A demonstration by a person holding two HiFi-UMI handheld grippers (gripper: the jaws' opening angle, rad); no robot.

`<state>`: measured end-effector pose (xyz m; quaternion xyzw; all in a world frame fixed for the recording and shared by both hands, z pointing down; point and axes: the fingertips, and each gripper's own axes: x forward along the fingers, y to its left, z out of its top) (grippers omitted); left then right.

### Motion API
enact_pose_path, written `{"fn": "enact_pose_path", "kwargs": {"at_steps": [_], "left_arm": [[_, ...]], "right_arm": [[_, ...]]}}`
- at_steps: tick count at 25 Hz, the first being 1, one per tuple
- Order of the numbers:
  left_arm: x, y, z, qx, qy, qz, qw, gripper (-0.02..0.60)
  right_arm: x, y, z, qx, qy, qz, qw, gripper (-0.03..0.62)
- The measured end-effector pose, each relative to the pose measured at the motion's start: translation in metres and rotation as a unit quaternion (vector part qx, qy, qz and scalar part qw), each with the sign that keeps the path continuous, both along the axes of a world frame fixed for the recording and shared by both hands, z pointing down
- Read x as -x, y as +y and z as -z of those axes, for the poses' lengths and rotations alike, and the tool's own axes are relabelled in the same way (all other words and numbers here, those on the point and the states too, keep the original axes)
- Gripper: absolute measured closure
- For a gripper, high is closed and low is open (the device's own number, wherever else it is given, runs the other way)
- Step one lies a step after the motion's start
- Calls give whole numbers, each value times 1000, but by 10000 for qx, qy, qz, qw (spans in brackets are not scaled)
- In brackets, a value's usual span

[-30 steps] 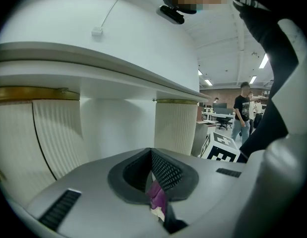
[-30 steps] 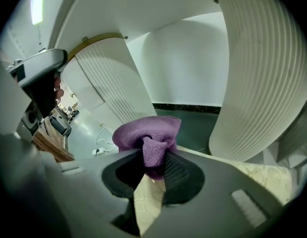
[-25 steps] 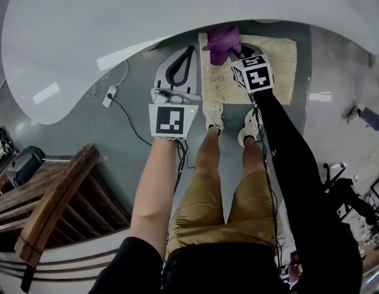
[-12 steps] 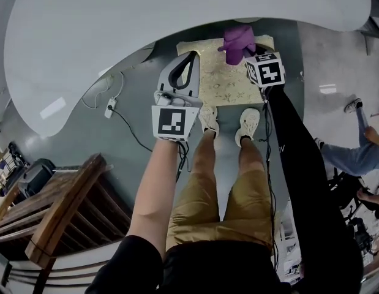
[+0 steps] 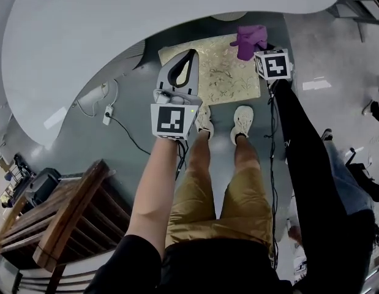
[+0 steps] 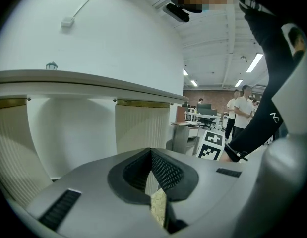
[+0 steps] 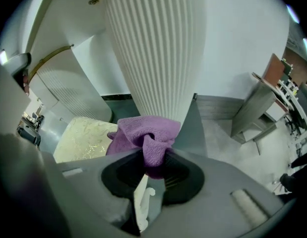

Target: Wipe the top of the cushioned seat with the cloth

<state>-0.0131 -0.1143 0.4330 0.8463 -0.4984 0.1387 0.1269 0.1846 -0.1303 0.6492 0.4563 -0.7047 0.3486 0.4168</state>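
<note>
The cloth (image 7: pixel 143 133) is purple and soft, with a nappy pile like terry. The cushioned seat (image 5: pixel 229 72) is covered in cream fabric with a faint gold sheen. The left gripper (image 6: pixel 152 155) is matt grey plastic, its pads (image 6: pixel 168 172) black and grid-textured. The table top (image 5: pixel 146 23) is smooth, glossy white, and its pedestal (image 7: pixel 153 48) is ribbed and matt. The floor (image 5: pixel 116 146) is polished grey.

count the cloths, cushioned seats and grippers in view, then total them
purple cloth: 1
cushioned seat: 1
grippers: 2, left gripper and right gripper
total: 4
</note>
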Motion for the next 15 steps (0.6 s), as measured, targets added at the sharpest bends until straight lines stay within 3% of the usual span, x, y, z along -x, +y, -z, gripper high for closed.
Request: {"fn": "enact_pose_path", "kwargs": {"at_steps": [7,15], "left_arm": [[-7,4,1,-12,40,-90,10000,574],[38,16,-1,-70,-101,10,9999,575]], "right_arm": [[-8,5,10,-216,-318,-131,9992,519],[79,15,51,-830,-1047,305,9906,519]]}}
